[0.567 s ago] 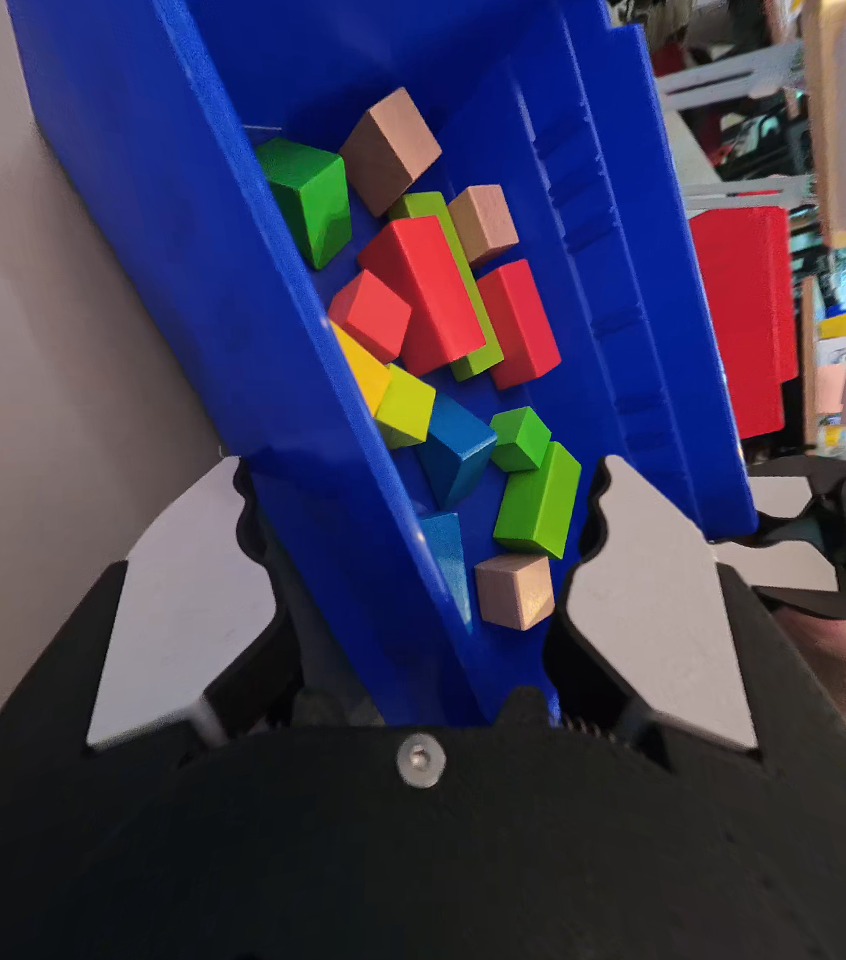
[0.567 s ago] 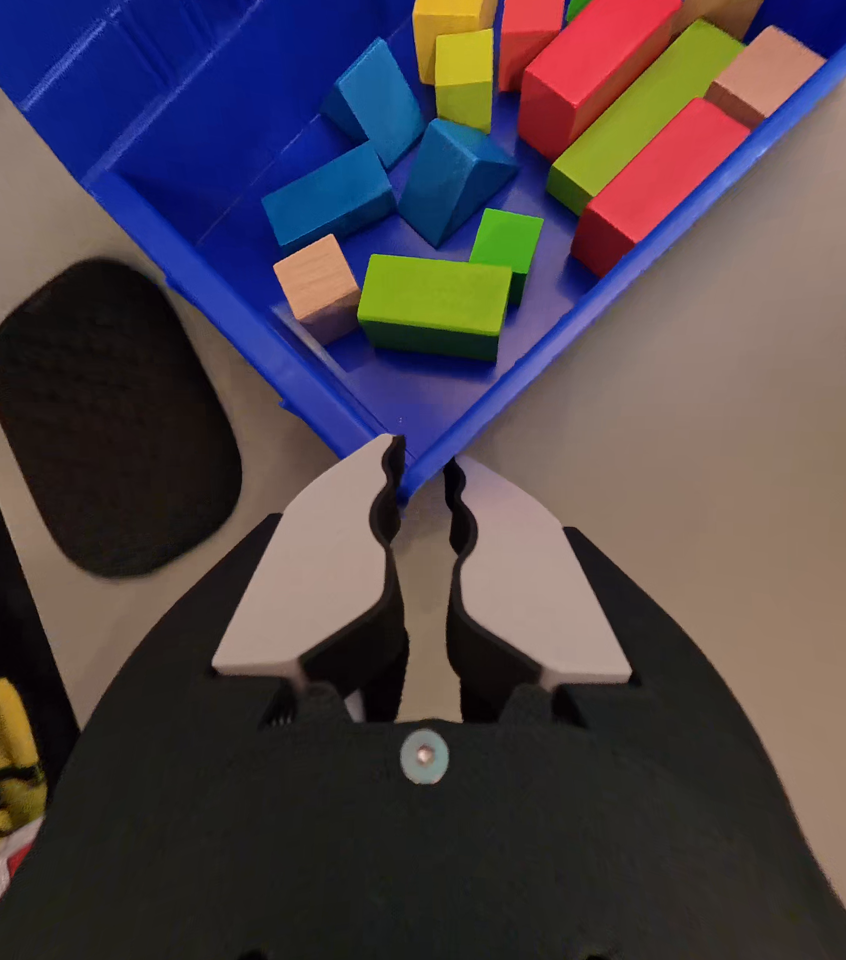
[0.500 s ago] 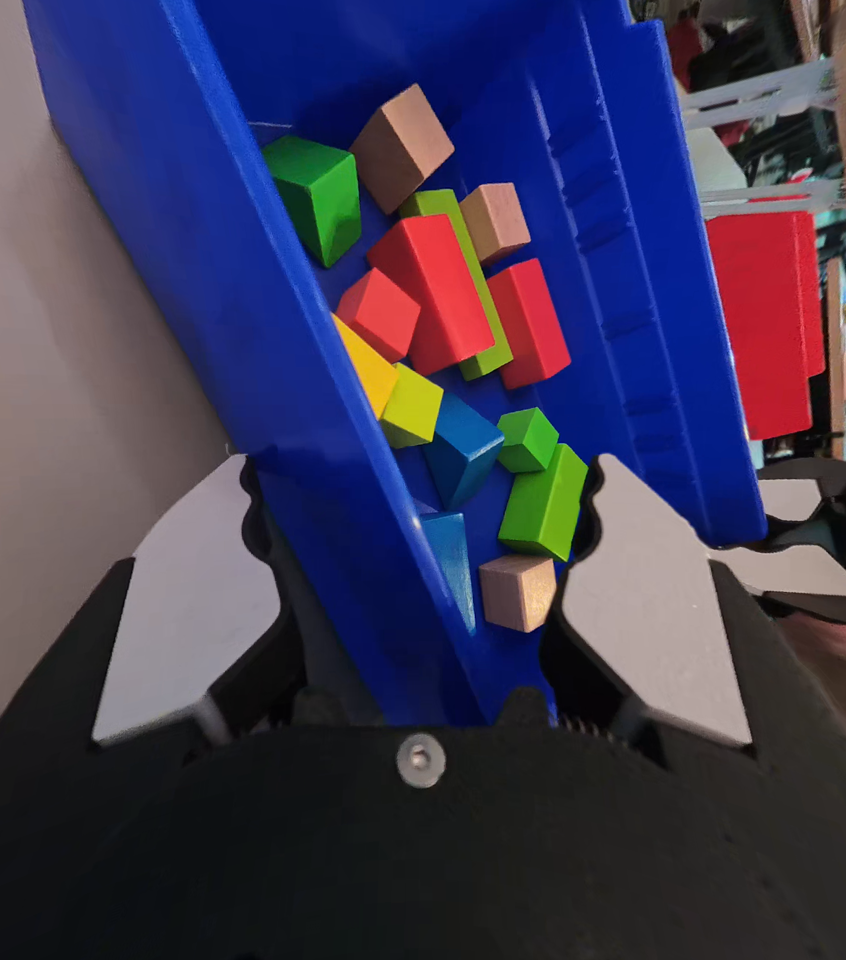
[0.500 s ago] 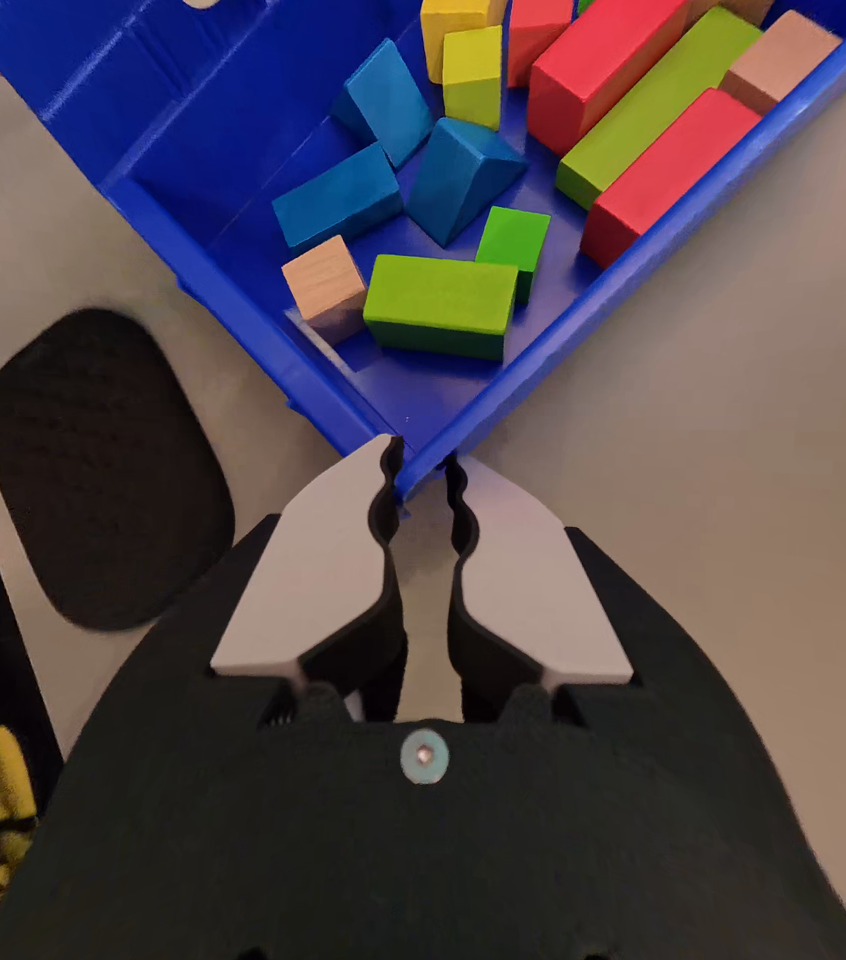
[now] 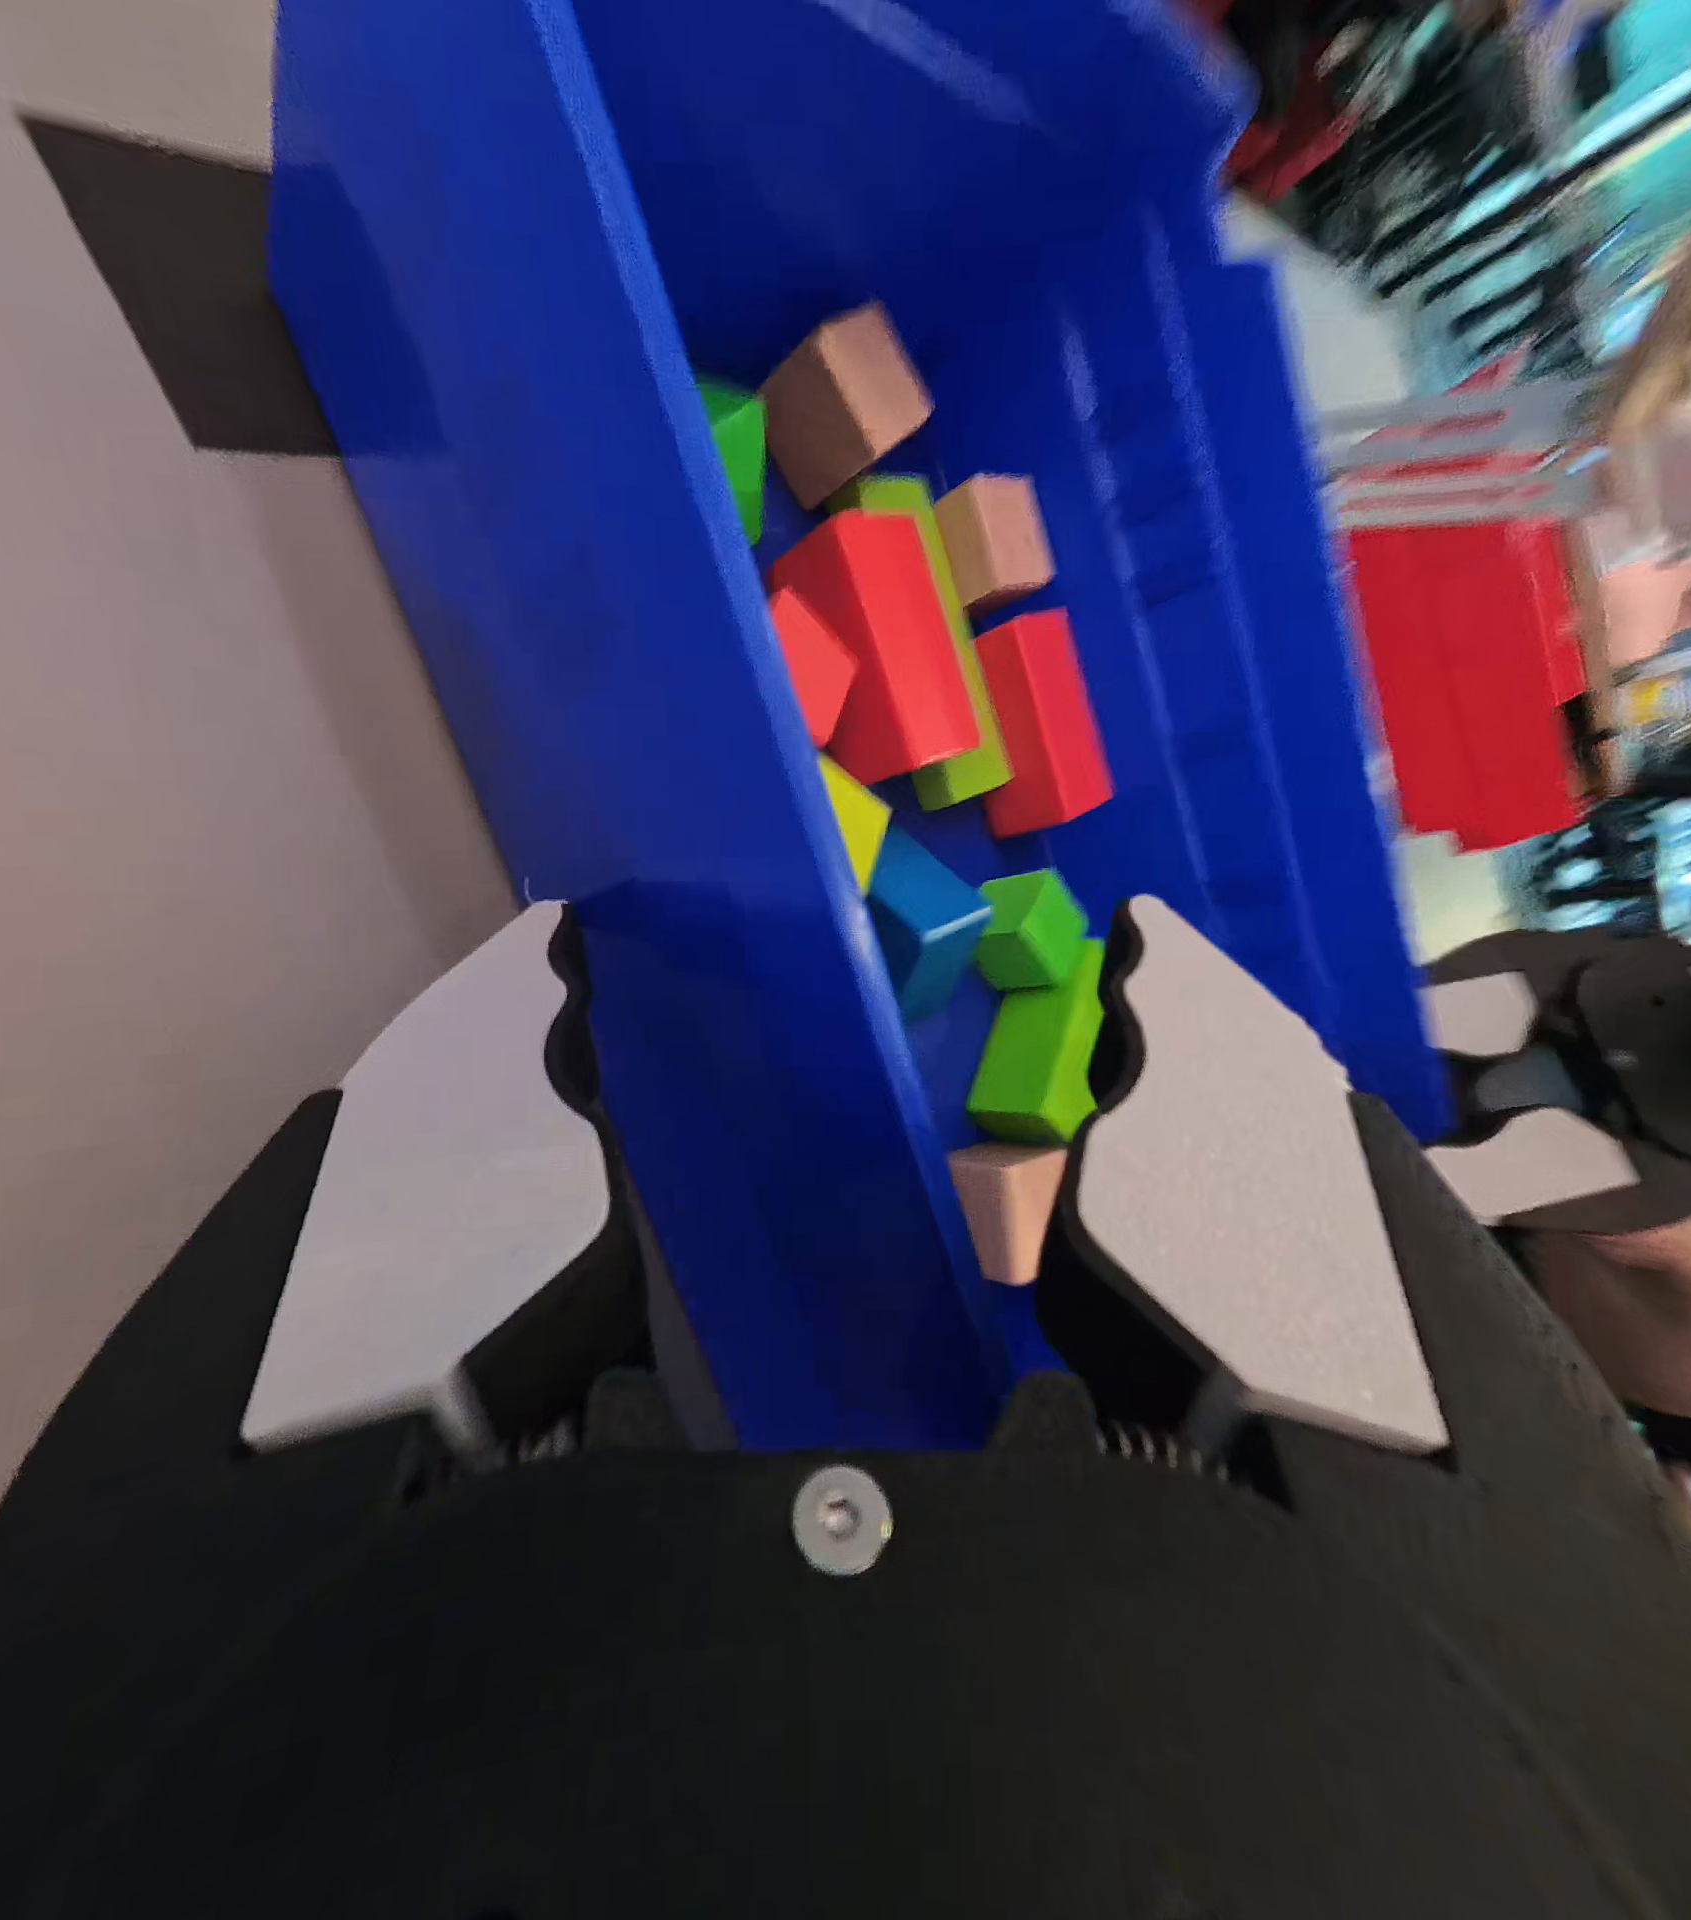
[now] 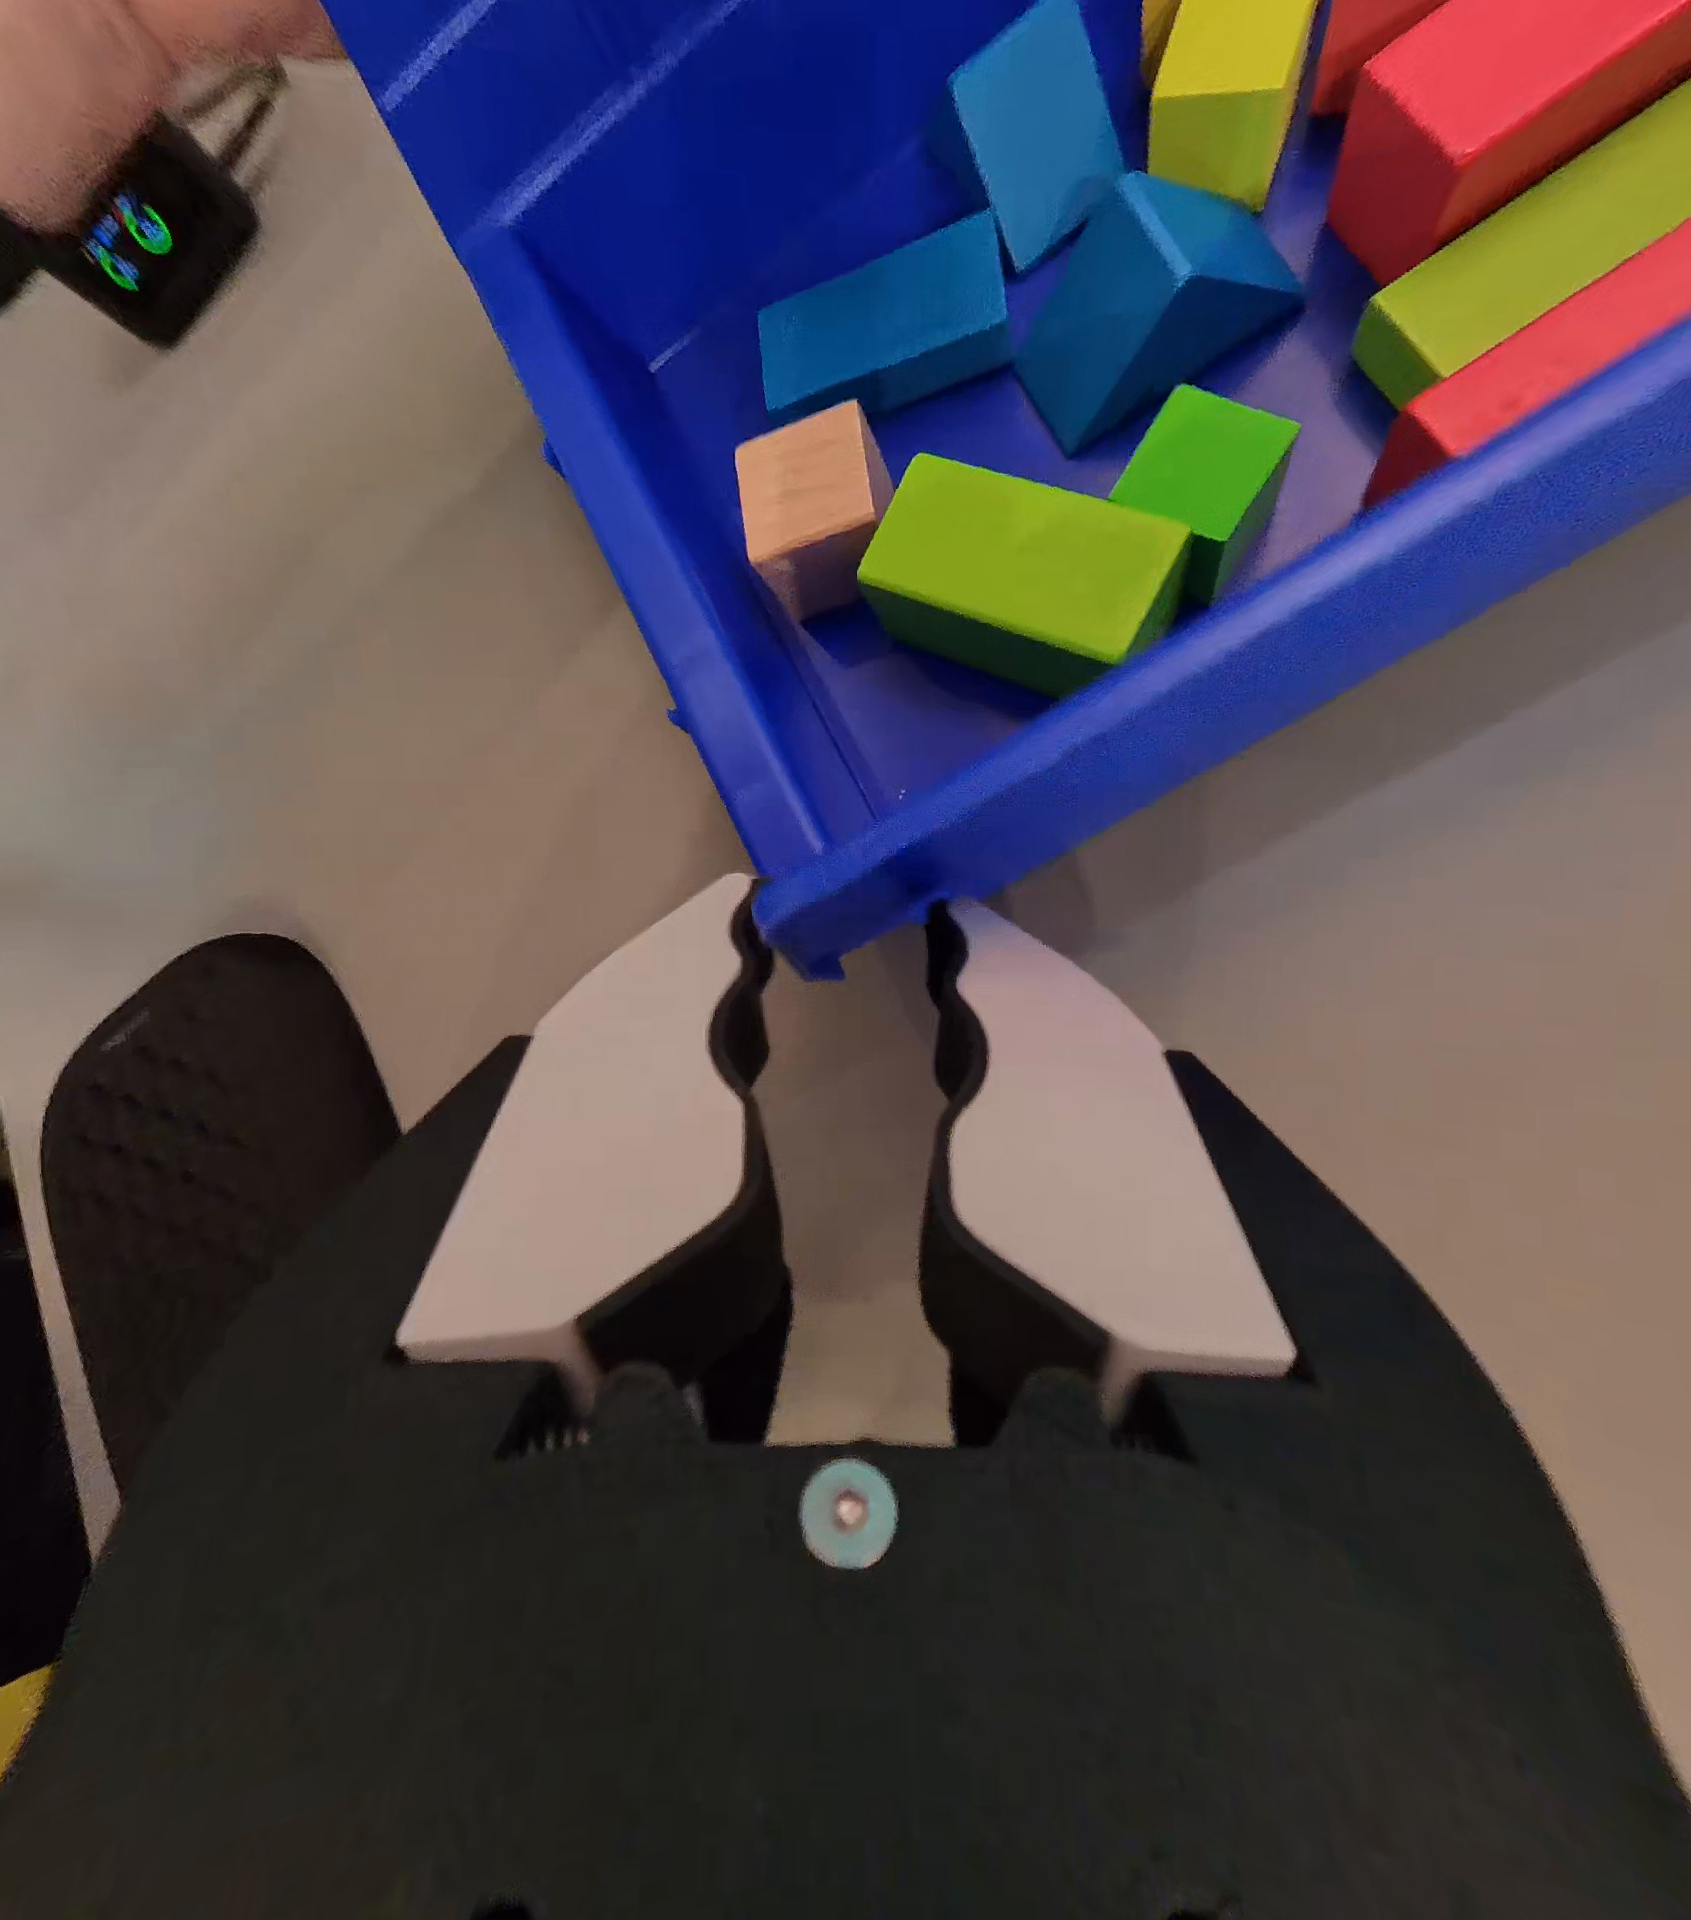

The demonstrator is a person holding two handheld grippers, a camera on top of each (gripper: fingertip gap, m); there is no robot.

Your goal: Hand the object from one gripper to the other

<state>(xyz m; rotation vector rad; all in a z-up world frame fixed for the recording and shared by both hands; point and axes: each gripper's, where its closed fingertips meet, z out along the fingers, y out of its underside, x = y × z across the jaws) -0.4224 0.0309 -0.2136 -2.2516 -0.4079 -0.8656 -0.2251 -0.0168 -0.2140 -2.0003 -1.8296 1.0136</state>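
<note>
So, left wrist view: the left gripper (image 5: 846, 925) has its fingers wide, straddling the smooth plastic blue bin (image 5: 529, 582) wall, chunky painted wooden blocks (image 5: 882, 644) inside. Right wrist view: the right gripper (image 6: 846, 914) fingers sit narrowly parted around the bin's corner at 12 o'clock, over the matte grey worktop (image 6: 1443, 1039).

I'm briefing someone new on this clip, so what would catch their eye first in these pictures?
First, the blue bin, a tray of bright wooden blocks filling both views, with a green block and a plain wooden cube near its corner. Next, the left gripper straddling the bin's side wall. The right gripper sits at the corner rim, fingers parted.
</note>
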